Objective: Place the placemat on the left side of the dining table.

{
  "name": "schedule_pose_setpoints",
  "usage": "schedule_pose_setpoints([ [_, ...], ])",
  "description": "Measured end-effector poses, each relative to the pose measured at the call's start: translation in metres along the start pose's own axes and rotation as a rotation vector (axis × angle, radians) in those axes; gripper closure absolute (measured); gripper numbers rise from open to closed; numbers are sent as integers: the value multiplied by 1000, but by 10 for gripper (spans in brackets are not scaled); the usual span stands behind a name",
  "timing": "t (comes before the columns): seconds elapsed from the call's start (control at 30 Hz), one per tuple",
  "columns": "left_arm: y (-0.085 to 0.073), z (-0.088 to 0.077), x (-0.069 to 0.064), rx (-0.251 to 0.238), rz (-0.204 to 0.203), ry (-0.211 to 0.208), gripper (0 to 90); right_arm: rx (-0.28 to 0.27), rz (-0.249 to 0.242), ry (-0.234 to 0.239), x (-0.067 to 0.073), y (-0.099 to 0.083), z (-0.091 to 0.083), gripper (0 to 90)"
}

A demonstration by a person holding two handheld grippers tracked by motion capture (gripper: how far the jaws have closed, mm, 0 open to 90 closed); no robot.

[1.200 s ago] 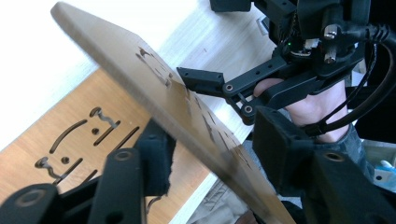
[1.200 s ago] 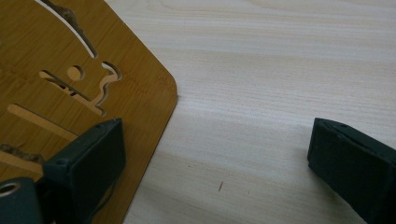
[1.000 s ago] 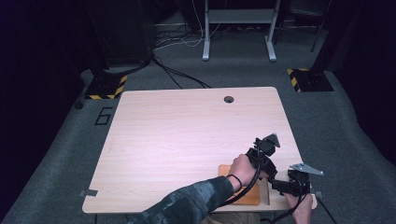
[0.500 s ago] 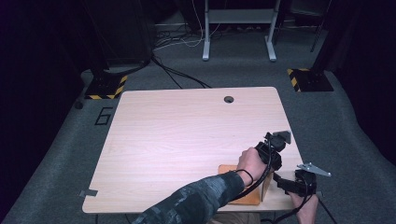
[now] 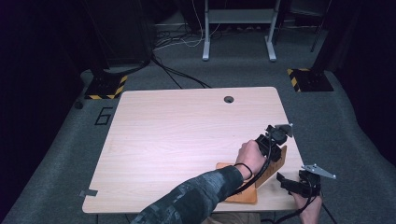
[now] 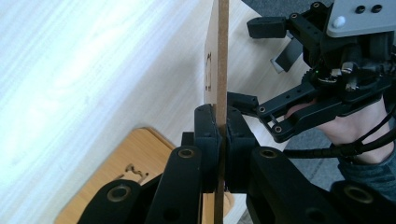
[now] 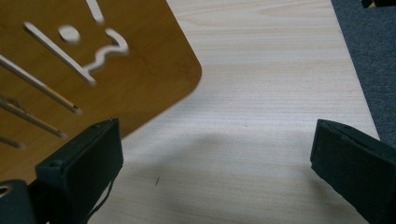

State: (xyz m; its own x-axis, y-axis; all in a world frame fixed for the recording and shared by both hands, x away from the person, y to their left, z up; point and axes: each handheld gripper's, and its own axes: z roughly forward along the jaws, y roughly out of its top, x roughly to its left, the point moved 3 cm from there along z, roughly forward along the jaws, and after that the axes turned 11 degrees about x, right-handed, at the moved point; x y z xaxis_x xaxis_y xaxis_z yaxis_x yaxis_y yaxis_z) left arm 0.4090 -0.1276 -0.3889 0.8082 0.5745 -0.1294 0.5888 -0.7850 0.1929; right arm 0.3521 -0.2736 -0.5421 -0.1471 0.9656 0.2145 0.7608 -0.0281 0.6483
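Parts hidden or cut off

The forearm (image 5: 201,196) hides much of the flat wooden board (image 5: 243,193) at the tabletop's (image 5: 187,135) near edge; the upright board (image 6: 222,70) is cut by the picture's top edge.

Tabletop (image 5: 177,135) bare across left, centre and far half, wide room to pass there. Clutter sits at the near right corner: thin board (image 5: 273,164) stands on edge, second board (image 5: 238,191) lies flat beside it. Right gripper (image 5: 292,183) hangs just off that corner, left gripper (image 5: 275,140) above the upright board. Cables (image 5: 177,74) on the floor beyond the far edge.
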Motion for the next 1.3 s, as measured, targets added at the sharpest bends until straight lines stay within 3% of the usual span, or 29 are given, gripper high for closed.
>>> schedule_pose_setpoints([
  [0.37, -4, -22, 18, -31, -1, 7, 862, 58, -71, -45, 3, 9, 12, 13],
  [0.63, -12, -37, 36, -52, -17, 13, 862, 85, -79, -51, 5, 11, 18, 9],
  [0.97, -25, -53, 62, -75, -53, 28, 862, 91, -96, -59, 6, 10, 19, 5],
  [1.3, -41, -66, 93, -93, -120, 43, 862, 94, -100, -68, 6, 10, 19, 5],
])
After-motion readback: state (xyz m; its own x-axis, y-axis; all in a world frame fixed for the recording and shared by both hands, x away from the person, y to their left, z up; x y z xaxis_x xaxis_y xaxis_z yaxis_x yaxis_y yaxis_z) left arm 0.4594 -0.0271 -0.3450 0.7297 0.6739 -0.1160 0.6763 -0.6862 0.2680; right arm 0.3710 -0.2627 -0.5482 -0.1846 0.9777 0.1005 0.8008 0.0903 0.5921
